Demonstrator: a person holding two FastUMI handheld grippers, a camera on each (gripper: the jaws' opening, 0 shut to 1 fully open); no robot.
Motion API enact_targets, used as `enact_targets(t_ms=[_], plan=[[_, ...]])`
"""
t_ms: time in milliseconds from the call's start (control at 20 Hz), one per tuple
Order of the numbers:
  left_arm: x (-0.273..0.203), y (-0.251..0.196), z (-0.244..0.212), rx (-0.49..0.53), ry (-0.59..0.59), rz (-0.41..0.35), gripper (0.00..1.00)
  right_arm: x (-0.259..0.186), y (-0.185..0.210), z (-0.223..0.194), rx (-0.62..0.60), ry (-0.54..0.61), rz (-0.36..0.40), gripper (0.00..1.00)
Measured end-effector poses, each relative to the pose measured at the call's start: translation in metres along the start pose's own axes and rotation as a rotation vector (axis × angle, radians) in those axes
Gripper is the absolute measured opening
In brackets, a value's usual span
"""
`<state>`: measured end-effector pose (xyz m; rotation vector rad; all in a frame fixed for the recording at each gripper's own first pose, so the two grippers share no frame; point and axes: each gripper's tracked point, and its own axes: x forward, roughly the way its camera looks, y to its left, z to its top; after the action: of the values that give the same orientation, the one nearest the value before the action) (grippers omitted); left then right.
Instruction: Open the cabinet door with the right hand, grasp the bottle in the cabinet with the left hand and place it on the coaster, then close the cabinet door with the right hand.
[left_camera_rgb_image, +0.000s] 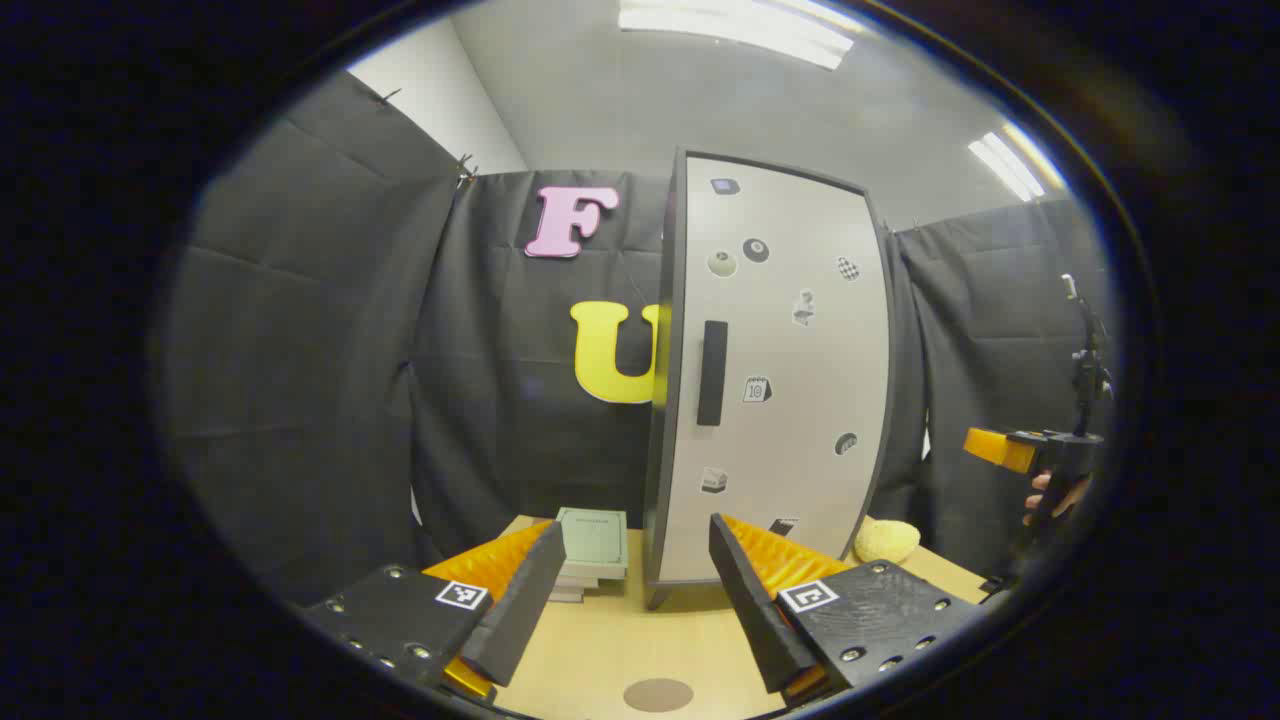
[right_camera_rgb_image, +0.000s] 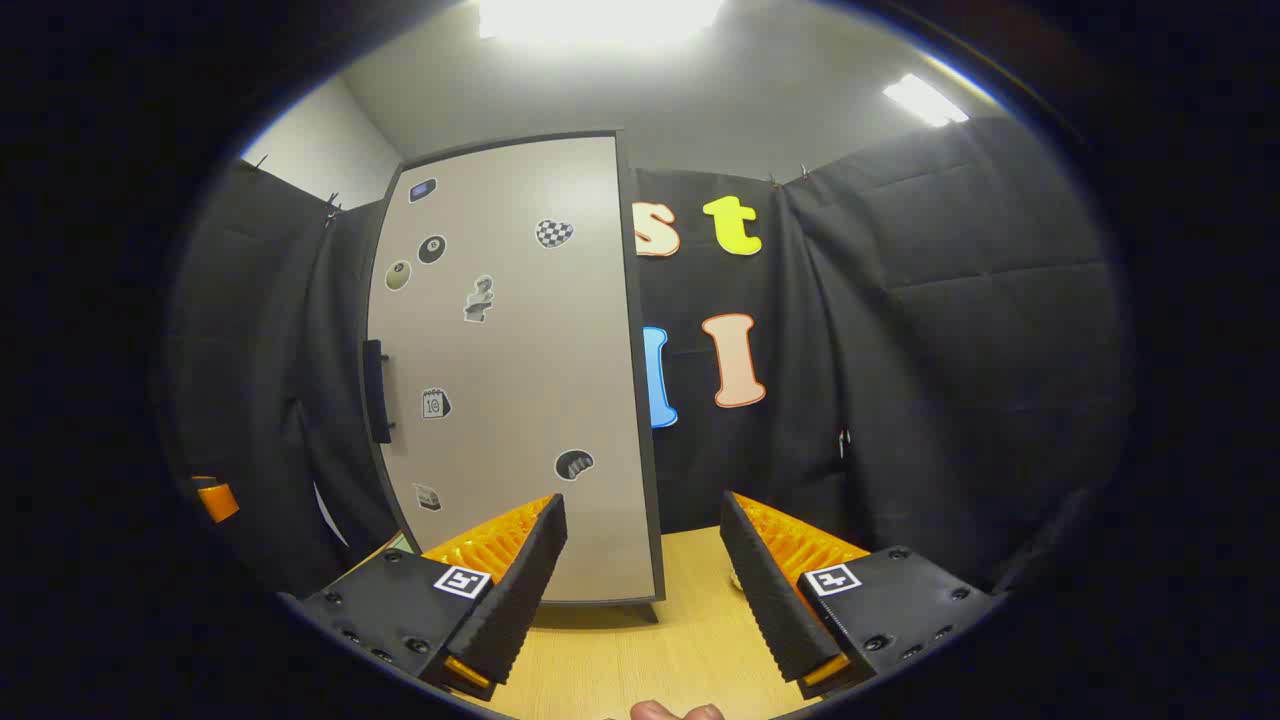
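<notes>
A tall cabinet (left_camera_rgb_image: 780, 370) with a pale door covered in small stickers stands on the wooden table, its door closed and a dark handle (left_camera_rgb_image: 711, 373) at the door's left edge. The right gripper view has the same cabinet (right_camera_rgb_image: 510, 370) and handle (right_camera_rgb_image: 376, 391). A round brown coaster (left_camera_rgb_image: 658, 694) lies on the table just before my left gripper (left_camera_rgb_image: 633, 597), which is open with nothing between its fingers. My right gripper (right_camera_rgb_image: 643, 585) is open too, short of the cabinet's lower right corner. It appears at far right of the left gripper view (left_camera_rgb_image: 1035, 452), held by a hand. The bottle is hidden.
A stack of books (left_camera_rgb_image: 592, 552) lies left of the cabinet. A yellow sponge-like lump (left_camera_rgb_image: 886, 541) sits by the cabinet's right foot. Black cloth walls close the booth behind and on both sides. Bare tabletop (right_camera_rgb_image: 690, 640) lies in front of the cabinet.
</notes>
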<state>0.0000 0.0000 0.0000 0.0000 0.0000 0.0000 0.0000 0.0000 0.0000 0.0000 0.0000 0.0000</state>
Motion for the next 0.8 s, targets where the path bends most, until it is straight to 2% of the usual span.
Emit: enact_targets(t_ms=[100,150,200,400,750,800], plan=[[0.001,-0.004,-0.003,-0.005,0.014,-0.006,0.89,-0.001,0.0,-0.004,0.001,0.023,-0.002,0.98],[0.002,-0.006,-0.002,-0.001,0.018,-0.009,0.85,-0.001,0.001,-0.004,0.001,0.032,0.001,0.98],[0.001,-0.007,0.0,0.01,0.013,-0.014,0.9,-0.002,0.003,-0.004,-0.001,0.033,0.002,0.98],[-0.003,-0.008,-0.008,0.05,0.018,-0.033,0.85,-0.003,0.013,-0.007,-0.01,0.04,0.012,0.98],[-0.014,-0.003,-0.028,0.027,0.054,-0.024,0.86,-0.005,0.033,-0.012,-0.024,0.059,0.042,0.98],[-0.014,-0.002,-0.029,0.022,0.056,-0.019,0.89,-0.006,0.035,-0.012,-0.023,0.058,0.047,0.98]])
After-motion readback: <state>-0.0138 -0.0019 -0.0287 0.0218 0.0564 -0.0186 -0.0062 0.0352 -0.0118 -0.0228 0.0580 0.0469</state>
